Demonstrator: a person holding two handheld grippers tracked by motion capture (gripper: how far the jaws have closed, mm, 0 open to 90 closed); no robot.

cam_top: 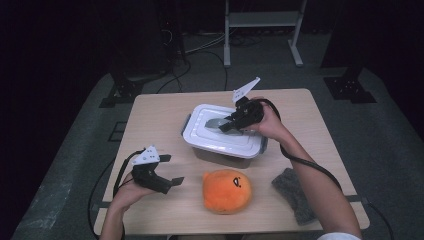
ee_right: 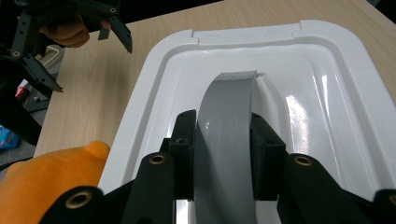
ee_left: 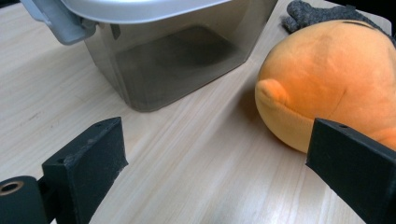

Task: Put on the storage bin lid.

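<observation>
A clear plastic box [cam_top: 220, 155] with a white lid [cam_top: 210, 136] stands mid-table. My right gripper [cam_top: 231, 124] reaches over it from the right and is shut on the lid's grey handle [cam_top: 216, 122]. In the right gripper view, both pads press the sides of the curved handle [ee_right: 229, 107] above the lid [ee_right: 322, 93]. My left gripper [cam_top: 171, 169] hovers open near the front left. Its jaws stand wide apart over bare wood [ee_left: 217, 149], aimed at the box wall [ee_left: 177, 56] and the orange plush toy [ee_left: 327, 79].
The orange plush toy [cam_top: 226, 190] lies in front of the box, near the table's front edge. A grey cloth pad [cam_top: 294, 192] sits at the front right under the right forearm. Cables trail from both grippers. Floor stands and a shelf frame lie beyond the table.
</observation>
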